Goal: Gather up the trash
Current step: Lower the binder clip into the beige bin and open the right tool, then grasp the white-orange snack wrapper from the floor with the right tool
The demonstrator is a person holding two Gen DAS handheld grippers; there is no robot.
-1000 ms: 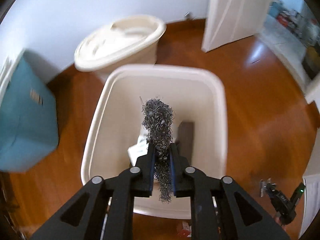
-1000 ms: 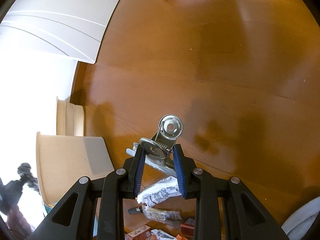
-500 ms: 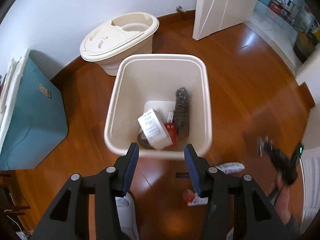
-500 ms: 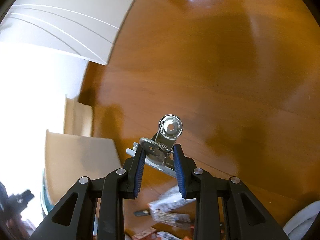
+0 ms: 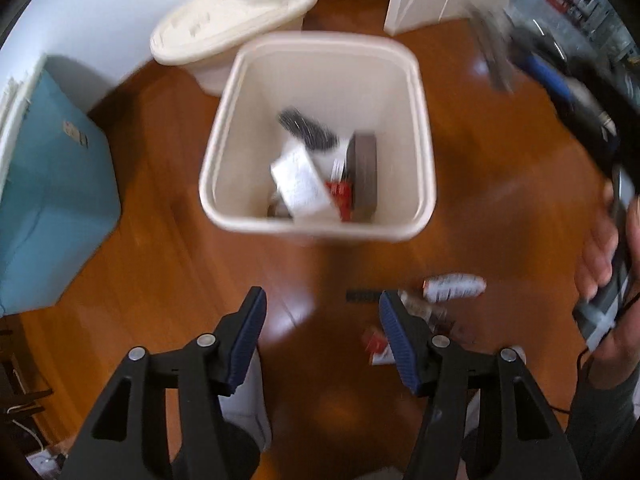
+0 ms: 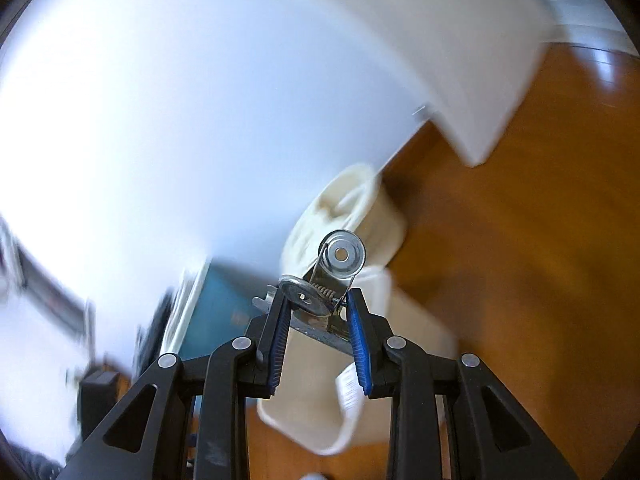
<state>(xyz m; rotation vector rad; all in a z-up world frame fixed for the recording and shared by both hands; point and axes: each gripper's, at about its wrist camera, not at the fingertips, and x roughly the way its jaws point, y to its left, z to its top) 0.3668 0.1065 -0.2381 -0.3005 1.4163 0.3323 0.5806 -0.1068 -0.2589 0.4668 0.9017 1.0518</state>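
Our right gripper (image 6: 320,320) clamps the clip (image 6: 326,280) toward the bin (image 5: 320,132); our left gripper (image 5: 322,328), empty, gapes short of it.

Wide-spread hand-held gripper (image 5: 322,320) before bin (image 5: 224,148)

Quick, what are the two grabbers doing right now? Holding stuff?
Left gripper: open, holding nothing.
Right gripper: shut on the metal clip.
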